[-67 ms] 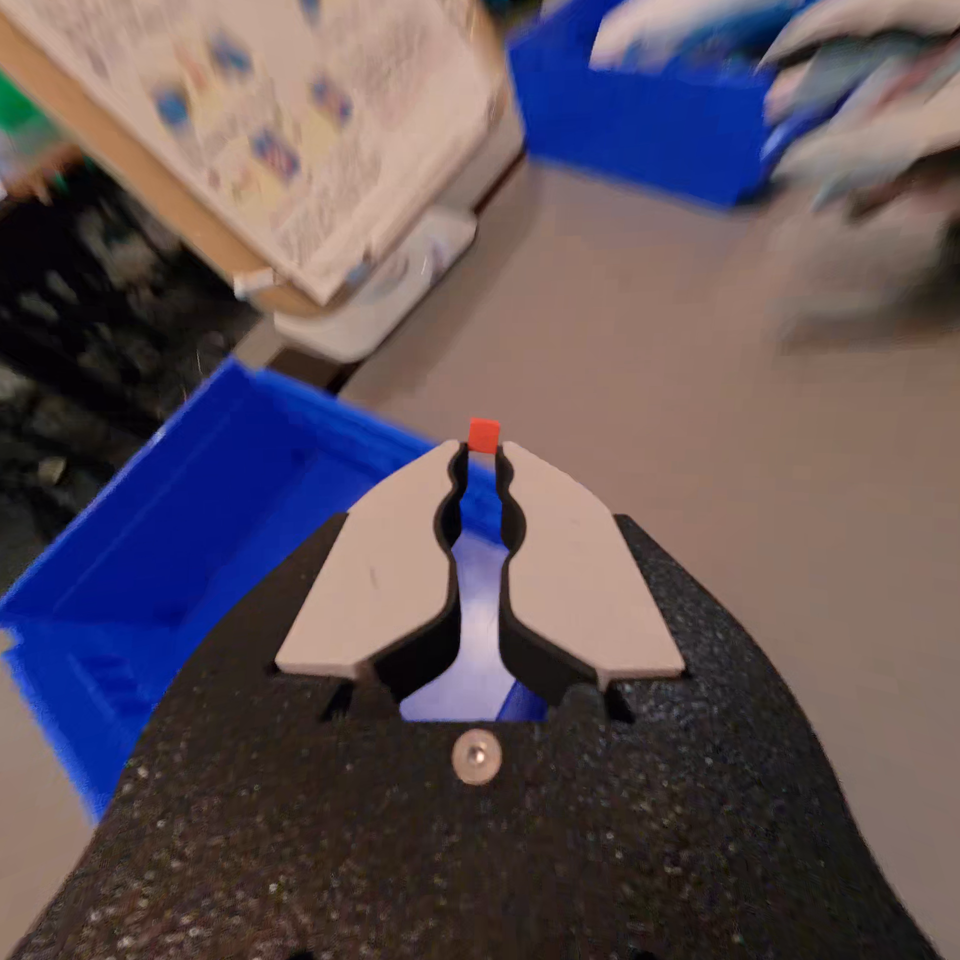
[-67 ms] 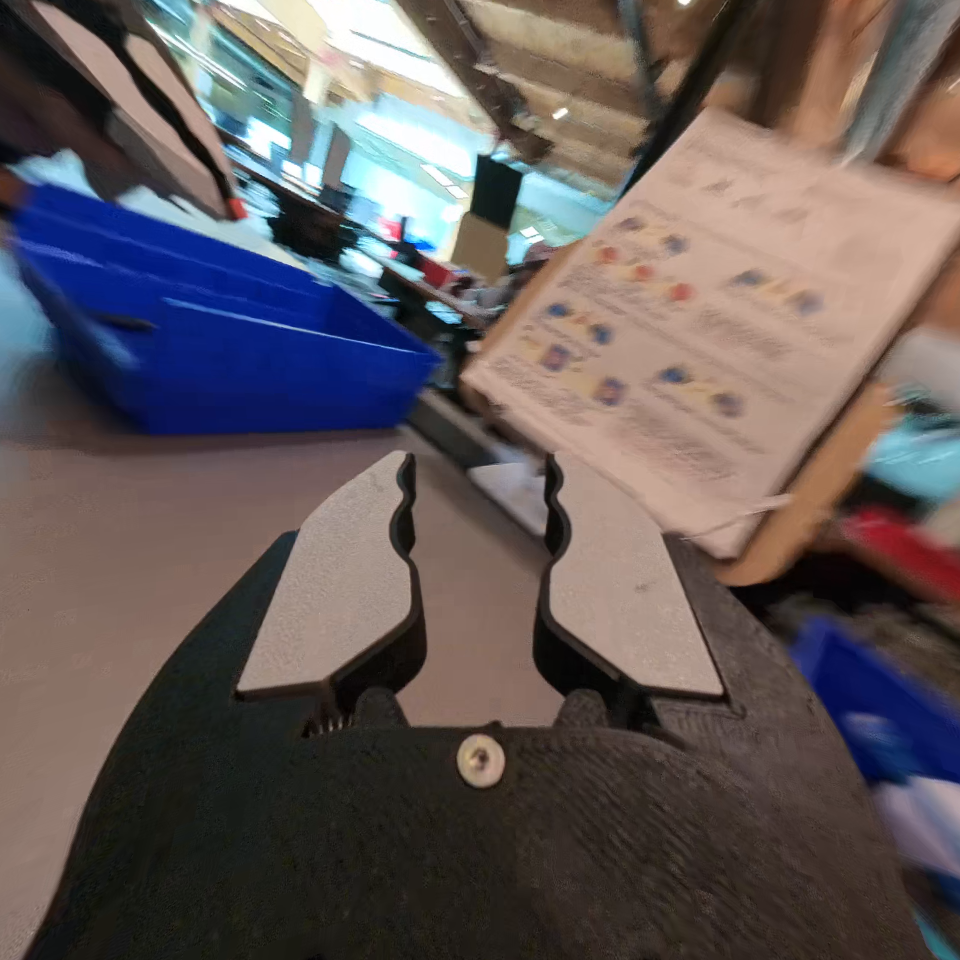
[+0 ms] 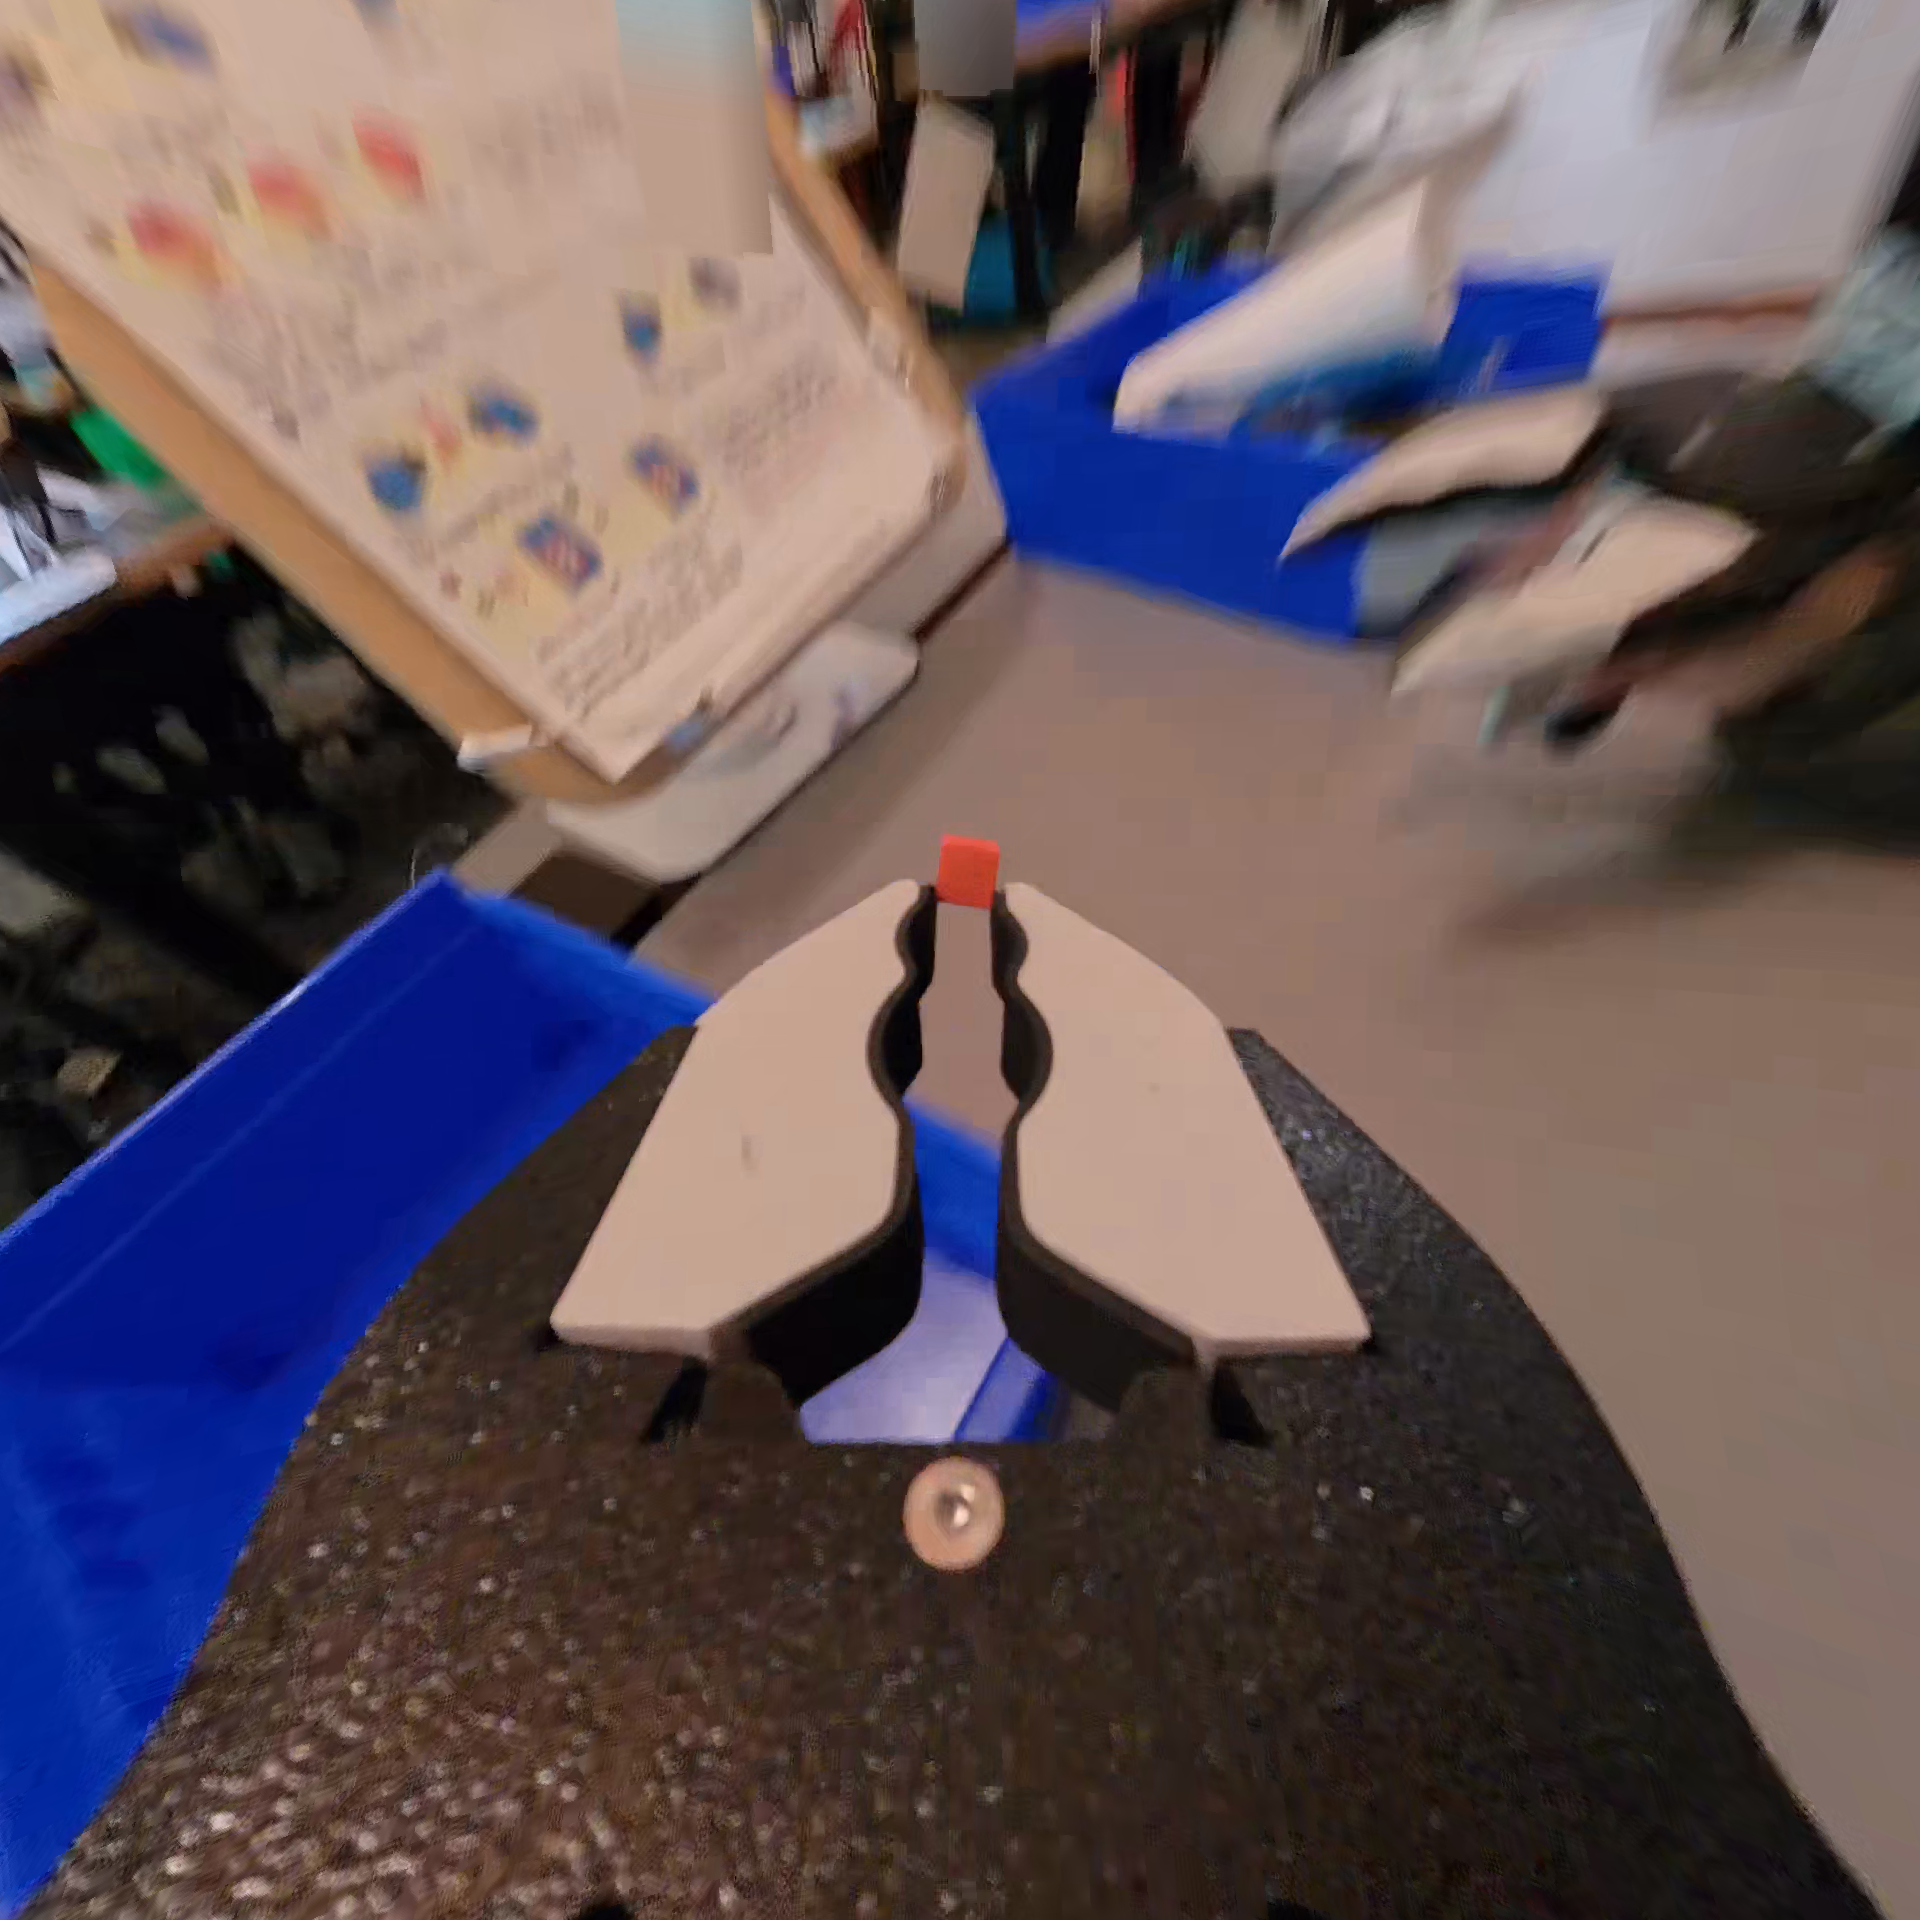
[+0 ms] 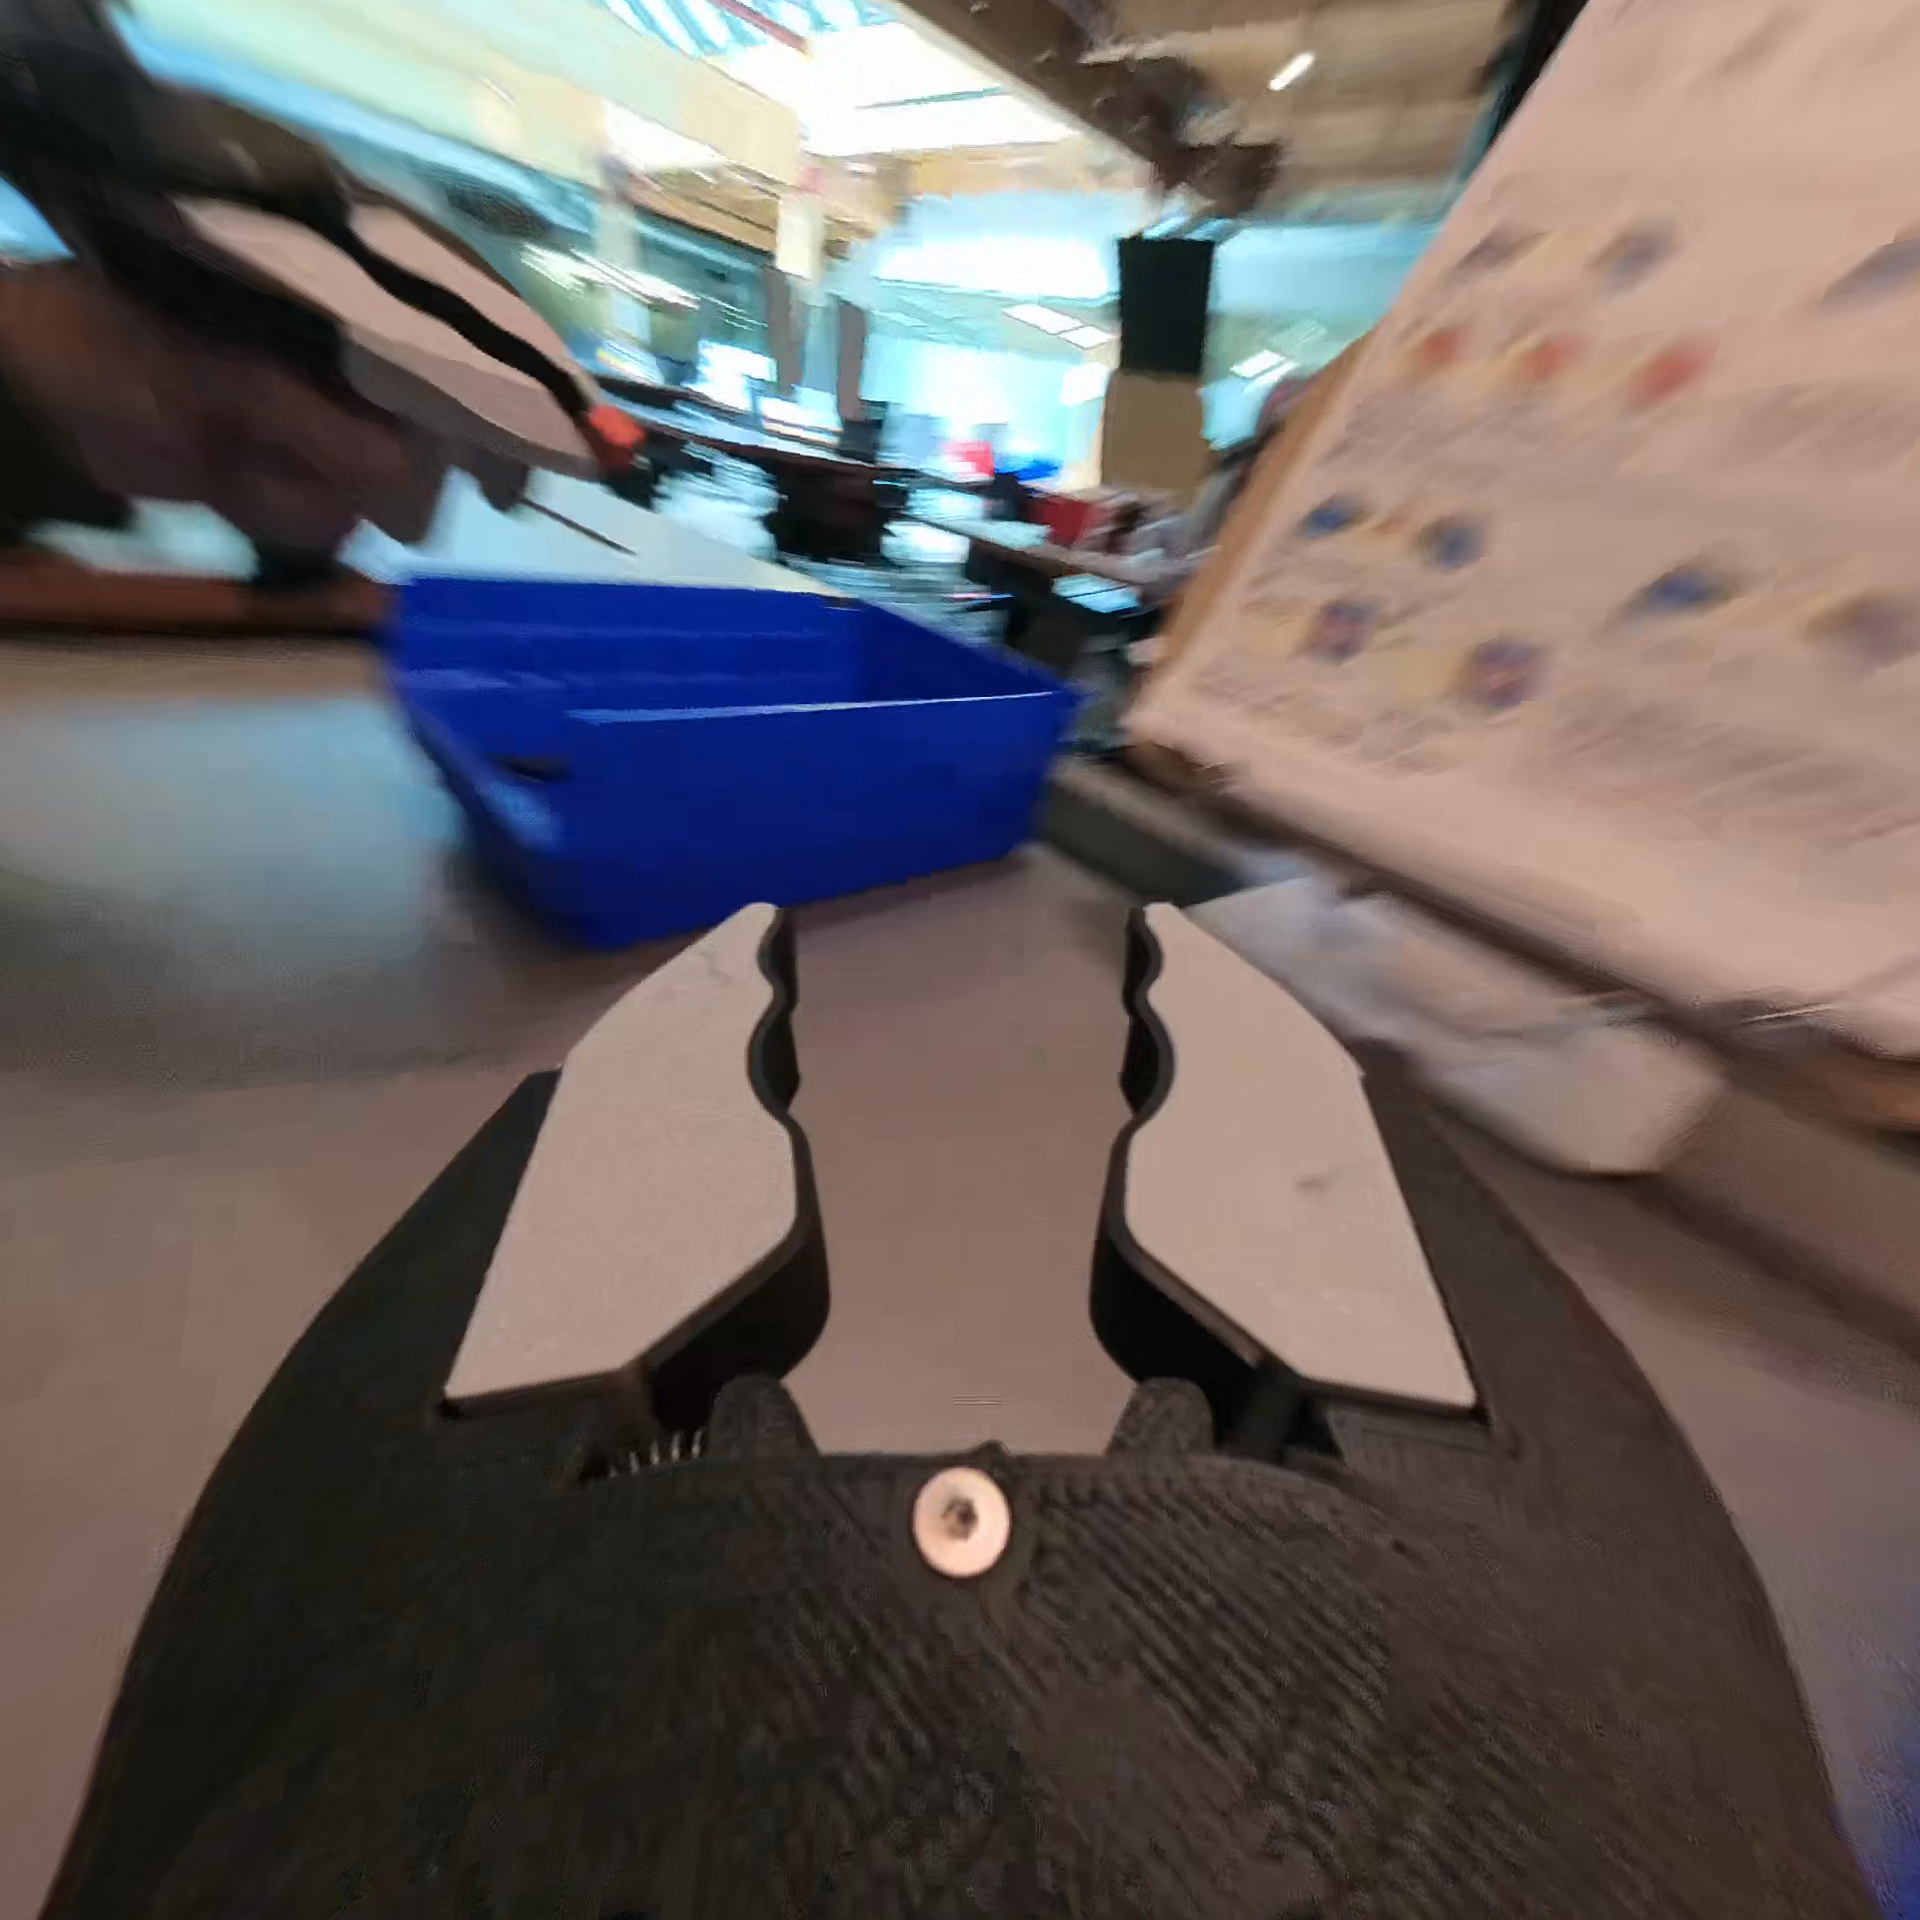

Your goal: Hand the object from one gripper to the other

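Note:
My left gripper (image 3: 966, 896) is shut on a small red block (image 3: 968, 871) pinched at its fingertips, held above the grey table near a blue bin. In the right wrist view the left gripper (image 4: 582, 431) shows at the upper left with the red block (image 4: 613, 428) at its tip. My right gripper (image 4: 956, 920) is open and empty, low over the table. In the left wrist view the right gripper (image 3: 1351, 592) shows blurred at the far right with its jaws apart.
A blue bin (image 3: 260, 1195) sits under the left gripper and also shows in the right wrist view (image 4: 790, 769). A second blue bin (image 3: 1164, 499) with white bags stands at the back. A tilted board with printed sheets (image 3: 499, 343) leans on a white base (image 3: 748, 758).
The left gripper has tilted up with the red block, so more of the far table shows. The right gripper has opened wider and swung towards the left gripper.

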`<state>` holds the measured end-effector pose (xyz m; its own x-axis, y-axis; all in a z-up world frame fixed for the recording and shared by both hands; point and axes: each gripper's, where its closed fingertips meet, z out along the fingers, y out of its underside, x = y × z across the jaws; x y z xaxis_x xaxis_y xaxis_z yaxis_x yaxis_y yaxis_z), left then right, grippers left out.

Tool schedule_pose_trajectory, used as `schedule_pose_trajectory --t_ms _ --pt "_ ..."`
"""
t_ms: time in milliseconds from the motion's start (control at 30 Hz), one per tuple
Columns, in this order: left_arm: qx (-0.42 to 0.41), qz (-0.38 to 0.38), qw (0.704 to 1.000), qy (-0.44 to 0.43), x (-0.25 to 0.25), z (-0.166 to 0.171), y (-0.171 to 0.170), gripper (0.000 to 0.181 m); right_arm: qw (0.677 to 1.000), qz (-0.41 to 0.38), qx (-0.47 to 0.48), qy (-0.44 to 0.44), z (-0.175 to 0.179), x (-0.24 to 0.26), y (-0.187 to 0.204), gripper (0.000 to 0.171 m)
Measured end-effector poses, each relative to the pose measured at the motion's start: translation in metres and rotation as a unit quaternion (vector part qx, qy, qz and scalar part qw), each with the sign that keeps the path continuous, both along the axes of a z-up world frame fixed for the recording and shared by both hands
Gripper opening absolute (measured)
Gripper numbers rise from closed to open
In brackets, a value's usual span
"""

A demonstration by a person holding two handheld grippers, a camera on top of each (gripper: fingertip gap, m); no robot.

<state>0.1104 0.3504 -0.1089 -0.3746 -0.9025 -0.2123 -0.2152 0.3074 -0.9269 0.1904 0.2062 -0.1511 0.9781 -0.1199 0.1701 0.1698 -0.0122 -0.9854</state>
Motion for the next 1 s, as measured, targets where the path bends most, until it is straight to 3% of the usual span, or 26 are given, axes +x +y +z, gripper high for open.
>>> schedule_pose_trajectory --t_ms 67,100,200,300,400,633,700,800,1000 --pt "-0.029 -0.011 0.998 -0.06 0.001 0.007 -0.037 0.01 0.981 0.092 0.008 0.168 -0.006 -0.023 0.013 0.07" --pt "-0.017 0.0 0.996 -0.082 0.005 0.002 -0.05 0.01 0.965 0.126 0.01 0.231 -0.008 -0.03 0.016 0.066" --pt "0.138 0.06 0.979 -0.139 0.024 -0.027 -0.078 0.01 0.938 0.167 -0.019 0.304 -0.023 -0.036 0.018 0.057" --pt "0.351 0.099 0.915 -0.173 0.043 -0.056 -0.101 0.009 0.953 0.131 -0.014 0.273 -0.033 -0.024 0.012 0.052" --pt "0.437 0.091 0.875 -0.186 0.058 -0.071 -0.124 0.009 0.961 0.117 0.011 0.252 -0.028 -0.014 0.006 0.047" --pt "0.429 0.112 0.868 -0.221 0.078 -0.065 -0.138 0.009 0.984 0.083 -0.006 0.159 -0.03 0.001 -0.002 0.019" --pt "0.426 0.115 0.869 -0.225 0.082 -0.065 -0.139 0.009 0.985 0.081 -0.002 0.156 -0.029 0.003 -0.004 0.017" --pt "0.428 0.107 0.871 -0.218 0.087 -0.071 -0.138 0.009 0.985 0.092 -0.002 0.145 -0.027 0.003 -0.006 0.028" --pt "0.454 0.091 0.859 -0.22 0.087 -0.075 -0.144 0.009 0.989 0.09 -0.016 0.116 -0.031 0.001 -0.006 0.012"
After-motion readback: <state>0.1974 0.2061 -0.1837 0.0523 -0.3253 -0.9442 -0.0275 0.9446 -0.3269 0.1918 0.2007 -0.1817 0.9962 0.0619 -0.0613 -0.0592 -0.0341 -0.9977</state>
